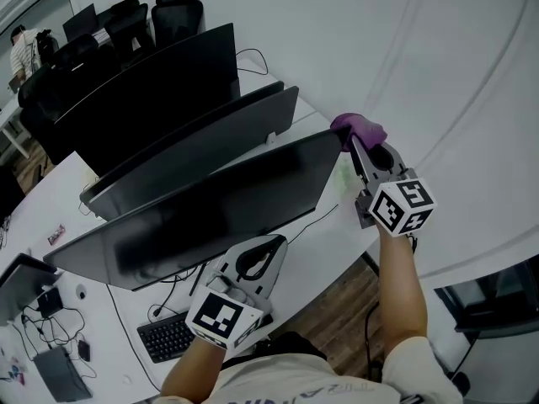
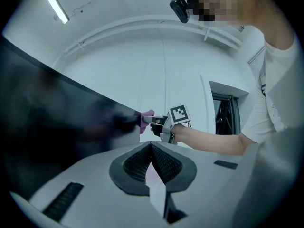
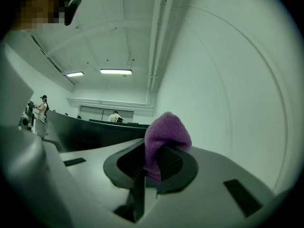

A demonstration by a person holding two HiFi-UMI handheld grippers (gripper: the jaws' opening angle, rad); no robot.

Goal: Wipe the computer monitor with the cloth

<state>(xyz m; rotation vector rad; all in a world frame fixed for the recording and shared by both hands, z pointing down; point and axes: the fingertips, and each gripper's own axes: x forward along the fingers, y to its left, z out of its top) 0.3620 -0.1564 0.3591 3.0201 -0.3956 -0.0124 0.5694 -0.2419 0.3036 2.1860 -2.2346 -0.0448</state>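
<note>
The nearest black monitor (image 1: 219, 209) stands on the white desk (image 1: 328, 230), screen towards me. A purple cloth (image 1: 358, 129) sits bunched at the monitor's top right corner, with my right gripper (image 1: 354, 144) shut on it. In the right gripper view the cloth (image 3: 166, 137) bulges up from between the jaws, and the monitor's top edge (image 3: 90, 129) runs off to the left. My left gripper (image 1: 254, 259) is shut and empty, low in front of the monitor's lower edge. From the left gripper view (image 2: 151, 148) the dark screen (image 2: 57, 113) fills the left, with the cloth (image 2: 147, 115) at its corner.
Two more dark monitors (image 1: 194, 141) (image 1: 143, 99) stand in a row behind. A black keyboard (image 1: 164, 335) lies below the screen, cables and small devices (image 1: 50, 301) to the left. Office chairs (image 1: 177, 15) and a person (image 1: 21, 49) are far back. A white wall (image 1: 438, 74) is close on the right.
</note>
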